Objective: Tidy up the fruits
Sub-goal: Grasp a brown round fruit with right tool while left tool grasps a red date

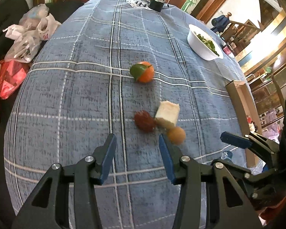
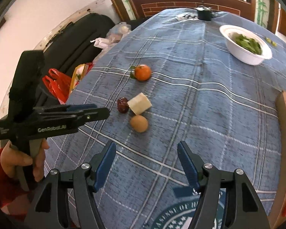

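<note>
We hold both grippers above the near end of the blue plaid tablecloth [image 1: 66, 99], pointed down at a small cluster of fruit, and neither has anything in it: the left gripper [image 1: 137, 148] stands with its jaws parted to a moderate gap over bare cloth, and the right gripper [image 2: 146, 156] stands somewhat wider, also with only cloth between its pads. The step in hand, as we judge it, is the approach to a first pick. To do it well we should choose the piece that lies freest, bring one gripper straight over it, and straddle it across its widest part before closing, so that a pad does not nudge the neighbours. The small tan round fruit [image 2: 138, 123] lies nearest us, just beside the pale cut chunk [image 2: 139, 103], which touches or nearly touches the dark red wrinkled fruit [image 2: 122, 105]; that tight trio calls for care. The tangerine [image 2: 142, 72], orange with a green leaf at its stem, sits well apart farther up the cloth and looks the easiest to take cleanly. A white bowl [image 2: 244, 53] holding green leaves stands far off to the right; whether the fruit belongs there we cannot tell.
</note>
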